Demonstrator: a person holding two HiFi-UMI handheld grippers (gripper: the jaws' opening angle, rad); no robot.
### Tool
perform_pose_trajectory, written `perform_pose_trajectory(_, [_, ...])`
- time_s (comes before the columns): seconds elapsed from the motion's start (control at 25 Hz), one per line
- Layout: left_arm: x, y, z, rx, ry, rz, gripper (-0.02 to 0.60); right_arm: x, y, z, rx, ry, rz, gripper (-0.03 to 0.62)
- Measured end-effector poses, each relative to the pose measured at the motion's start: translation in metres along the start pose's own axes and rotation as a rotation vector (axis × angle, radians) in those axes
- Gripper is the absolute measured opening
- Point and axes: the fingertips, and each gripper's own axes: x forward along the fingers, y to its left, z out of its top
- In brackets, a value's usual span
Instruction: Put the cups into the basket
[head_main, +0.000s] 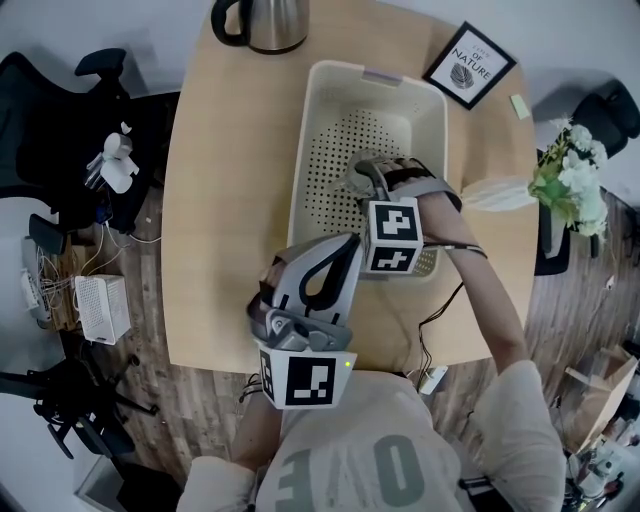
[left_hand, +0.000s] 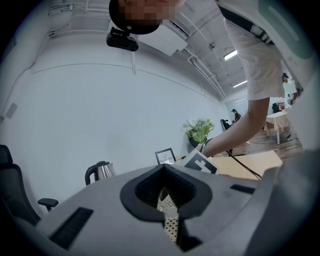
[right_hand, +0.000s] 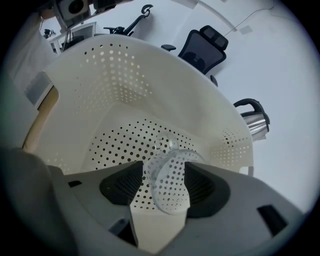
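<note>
A cream perforated basket (head_main: 305, 150) stands on the wooden table (head_main: 225, 200). My right gripper (head_main: 362, 178) reaches down into it. In the right gripper view a clear plastic cup (right_hand: 167, 180) lies on its side on the basket's (right_hand: 125, 90) dotted floor. It sits between the jaws of that gripper (right_hand: 164, 167), which stand wide apart and open. My left gripper (head_main: 345, 245) hovers over the table's front edge, short of the basket. Its jaws (left_hand: 163, 166) meet at the tips with nothing in them, and a sliver of basket (left_hand: 171, 225) shows through the slot.
A steel kettle (head_main: 265, 22) stands at the table's far edge and a framed print (head_main: 470, 65) at the far right corner. A bunch of white flowers (head_main: 572, 175) sits to the right. Black office chairs (head_main: 50, 110) stand to the left, and a cable (head_main: 440, 310) hangs off the near edge.
</note>
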Motion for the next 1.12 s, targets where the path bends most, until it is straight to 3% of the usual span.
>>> perform_pose_trajectory(0.2, [-0.005, -0.005, 0.013, 0.015, -0.022, -0.006, 0.006, -0.046, -0.026, 0.021, 0.238, -0.185, -0.090, 0.249])
perform_pose_trajectory(0.4, [-0.011, -0.006, 0.031, 0.040, -0.047, 0.004, 0.006, -0.104, -0.051, 0.033, 0.388, -0.340, -0.184, 0.233])
perform_pose_trajectory(0.6, [-0.020, -0.015, 0.052, 0.054, -0.088, 0.012, 0.006, -0.168, -0.065, 0.029, 0.609, -0.567, -0.315, 0.031])
perform_pose_trajectory(0.68, [-0.025, -0.020, 0.058, 0.056, -0.098, 0.015, 0.006, -0.190, -0.065, 0.024, 0.702, -0.659, -0.365, -0.002])
perform_pose_trajectory(0.92, [-0.042, -0.025, 0.070, 0.111, -0.061, 0.009, 0.005, -0.269, -0.044, 0.018, 0.948, -0.915, -0.537, -0.002])
perform_pose_trajectory(1.12, [-0.055, -0.034, 0.078, 0.123, -0.057, 0.022, 0.006, -0.317, -0.013, 0.013, 1.041, -0.952, -0.693, -0.002])
